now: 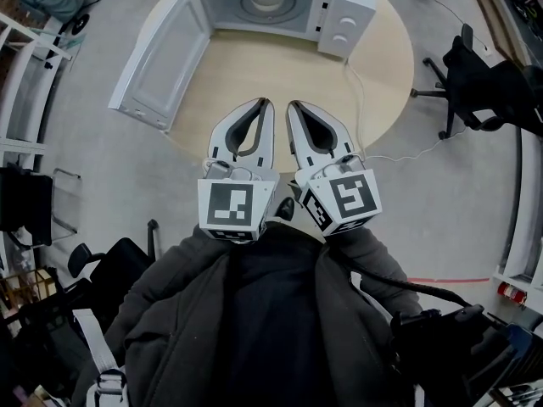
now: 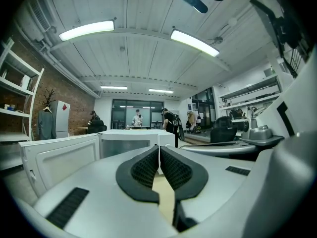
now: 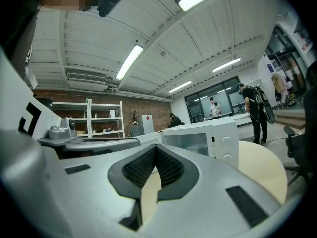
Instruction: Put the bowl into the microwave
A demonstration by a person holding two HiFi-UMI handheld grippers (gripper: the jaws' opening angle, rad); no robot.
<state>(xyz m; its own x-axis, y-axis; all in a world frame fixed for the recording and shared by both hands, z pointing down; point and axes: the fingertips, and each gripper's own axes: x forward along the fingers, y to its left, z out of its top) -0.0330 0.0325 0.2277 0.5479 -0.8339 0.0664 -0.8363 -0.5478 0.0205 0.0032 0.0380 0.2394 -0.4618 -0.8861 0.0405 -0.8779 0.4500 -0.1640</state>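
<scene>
Inside the microwave [image 1: 339, 7], whose door [image 1: 161, 58] is swung wide open at the left of the head view, a round pale bowl [image 1: 267, 2] is seen resting in the cavity. In front of the microwave, over the near edge of the round counter [image 1: 280, 75], the left gripper [image 1: 265, 104] and right gripper [image 1: 293, 107] are held side by side, pointed toward it. Both pairs of jaws are pressed together, with nothing pinched between them.

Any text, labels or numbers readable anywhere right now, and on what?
No readable words or numbers anywhere.
Left gripper and right gripper: black-and-white square marker patterns on their cubes, not text.
Microwave dial panel: any print too small to read.
Cabinet far back: red diamond mark, no legible wording.
</scene>
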